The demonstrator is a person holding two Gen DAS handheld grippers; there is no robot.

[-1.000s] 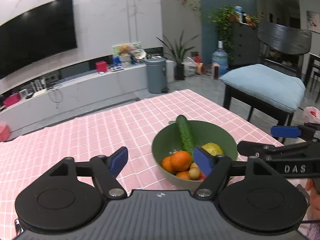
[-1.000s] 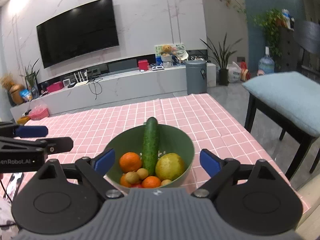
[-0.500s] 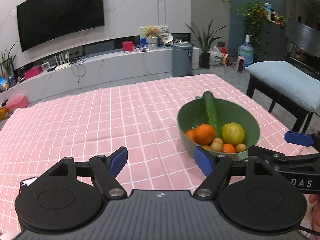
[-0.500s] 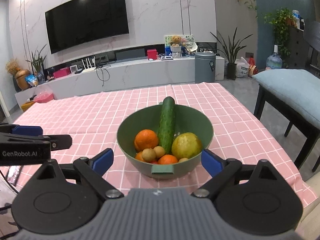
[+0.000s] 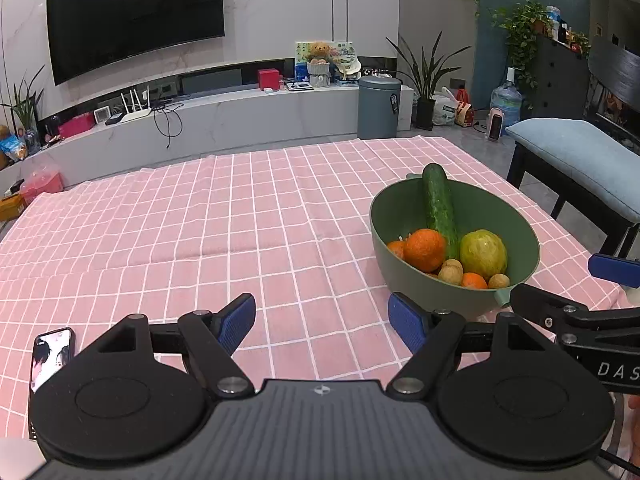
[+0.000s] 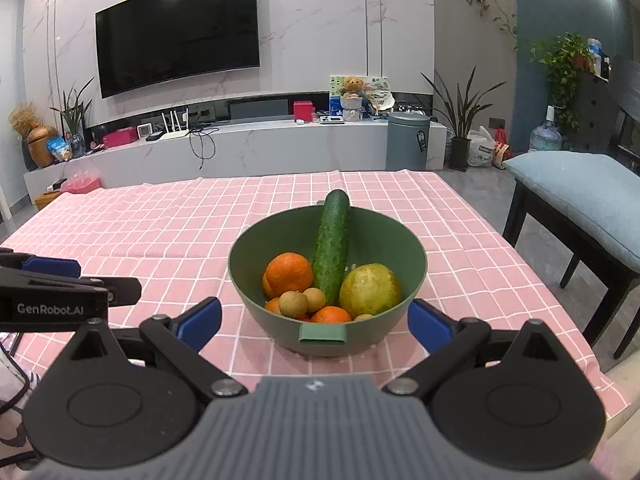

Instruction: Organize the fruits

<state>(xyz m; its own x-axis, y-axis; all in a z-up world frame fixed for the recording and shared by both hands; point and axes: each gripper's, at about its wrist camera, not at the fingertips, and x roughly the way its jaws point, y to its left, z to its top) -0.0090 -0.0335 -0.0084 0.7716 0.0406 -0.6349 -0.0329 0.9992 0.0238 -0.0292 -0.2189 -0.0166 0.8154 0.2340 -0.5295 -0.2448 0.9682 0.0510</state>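
I have the left hand-held gripper [image 5: 322,318] spread wide with nothing between its blue pads, hovering over the pink checked cloth on the desk [image 5: 240,216]. The right hand-held gripper [image 6: 315,323] is also spread wide and holds nothing, its pads flanking the near side of the green bowl [image 6: 404,236] without touching it. The bowl stands toward the right side of the desk. Inside it a cucumber [image 6: 332,250] leans against the far rim, an orange [image 6: 289,274] lies to its left and a yellow-green round fruit [image 6: 370,290] to its right, with small brown fruits [image 6: 294,303] in front. A phone [image 5: 50,354] lies at the desk's near left edge.
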